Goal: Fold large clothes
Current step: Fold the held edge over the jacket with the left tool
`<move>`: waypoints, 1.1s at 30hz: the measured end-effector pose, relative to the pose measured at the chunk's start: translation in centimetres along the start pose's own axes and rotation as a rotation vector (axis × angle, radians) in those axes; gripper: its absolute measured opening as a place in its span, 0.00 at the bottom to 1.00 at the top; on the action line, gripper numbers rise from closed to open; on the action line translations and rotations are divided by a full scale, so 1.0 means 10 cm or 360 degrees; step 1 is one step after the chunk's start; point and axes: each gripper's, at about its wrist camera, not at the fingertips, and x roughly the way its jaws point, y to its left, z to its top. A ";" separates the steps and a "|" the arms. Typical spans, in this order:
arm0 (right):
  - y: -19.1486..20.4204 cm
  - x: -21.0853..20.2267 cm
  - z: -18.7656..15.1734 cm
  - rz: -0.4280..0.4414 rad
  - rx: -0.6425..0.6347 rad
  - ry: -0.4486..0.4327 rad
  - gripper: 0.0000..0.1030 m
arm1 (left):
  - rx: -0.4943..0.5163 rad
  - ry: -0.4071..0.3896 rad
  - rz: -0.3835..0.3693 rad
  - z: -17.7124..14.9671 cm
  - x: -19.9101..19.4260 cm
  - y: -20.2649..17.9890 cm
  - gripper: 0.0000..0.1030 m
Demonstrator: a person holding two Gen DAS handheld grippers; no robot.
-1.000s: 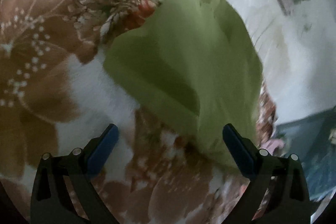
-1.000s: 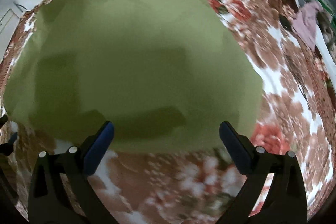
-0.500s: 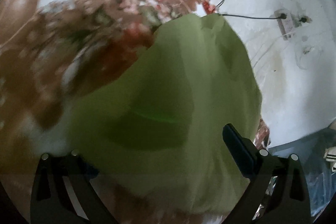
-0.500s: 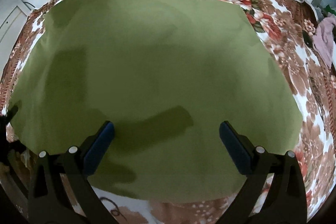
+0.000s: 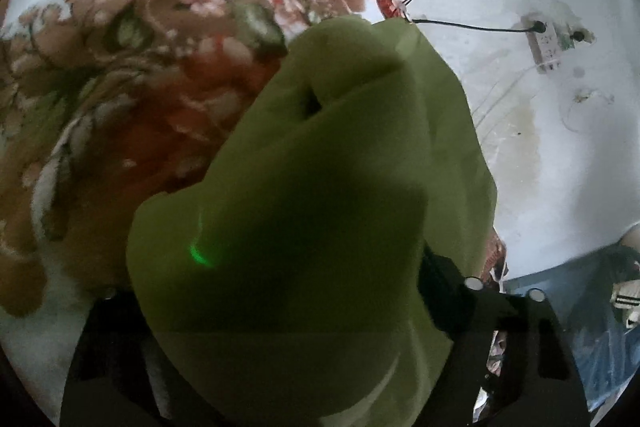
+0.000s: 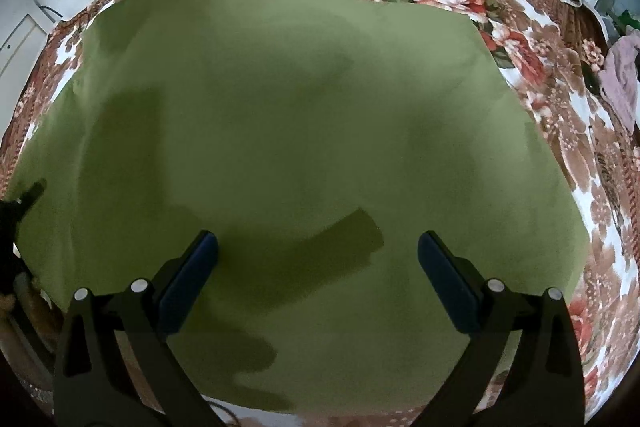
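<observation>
Your green cloth lies spread on the flowered bedspread, running widest from side to side ahead of you. Your right gripper hovers over its near edge with fingers spread, holding nothing. Your left gripper sits buried in the cloth's left end; cloth covers its fingers, so you cannot tell their state.

The right hand-held gripper has its blue-padded fingers spread wide apart, while the left hand-held gripper is largely hidden, its finger spacing indiscernible.
</observation>
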 end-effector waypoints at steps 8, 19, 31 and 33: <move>0.10 0.07 -0.05 -0.0071 -0.0018 0.0004 0.95 | 0.0110 0.0017 0.0040 -0.01 -0.09 -0.15 0.23; 0.22 0.27 -0.15 -0.0239 -0.0024 0.0013 0.95 | 0.0601 -0.0102 0.0209 -0.06 -0.28 -1.40 0.17; 0.08 0.29 -0.02 -0.0121 0.0055 0.0134 0.95 | 0.1256 -0.0211 0.0260 -0.68 -0.38 -2.71 0.17; 0.03 0.22 0.01 -0.0086 0.0077 0.0125 0.95 | 0.1365 -0.0228 0.0244 -0.81 -0.42 -2.87 0.17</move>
